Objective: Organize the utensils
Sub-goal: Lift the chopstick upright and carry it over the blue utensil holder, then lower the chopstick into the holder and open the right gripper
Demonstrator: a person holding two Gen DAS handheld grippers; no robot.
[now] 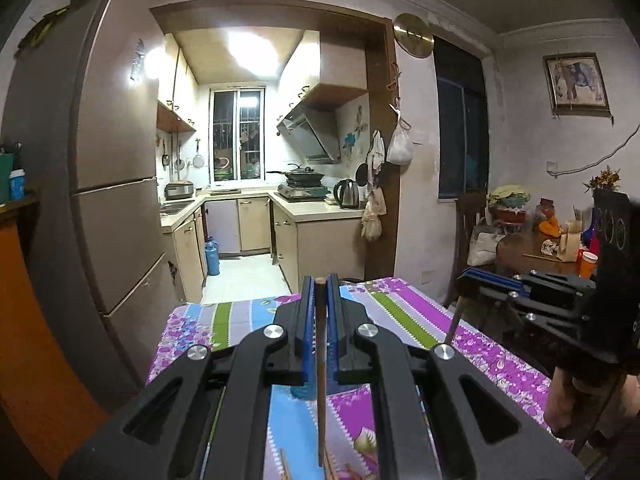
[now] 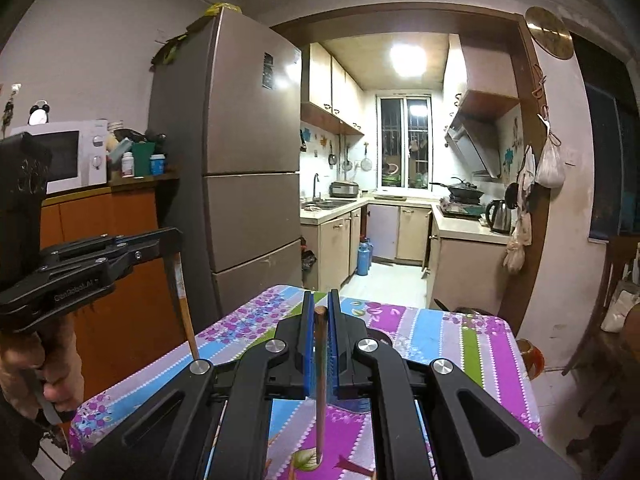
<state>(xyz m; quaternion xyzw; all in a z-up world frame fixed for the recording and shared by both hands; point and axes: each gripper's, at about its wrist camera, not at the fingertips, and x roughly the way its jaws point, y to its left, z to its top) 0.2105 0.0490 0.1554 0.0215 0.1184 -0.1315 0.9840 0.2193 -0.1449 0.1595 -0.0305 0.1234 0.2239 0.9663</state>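
Over floral tablecloth (image 2: pixel 448 332), both grippers' jaws clamp upright chopsticks, left gripper (image 1: pixel 320 280), right gripper (image 2: pixel 320 296).

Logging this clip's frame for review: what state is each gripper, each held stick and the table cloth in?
Left gripper: shut on a thin brown wooden chopstick, held above the table.
Right gripper: shut on a second brown wooden chopstick, tip hanging down.
Floral striped purple tablecloth: spread flat over the table.
Kitchen ceiling light: on.
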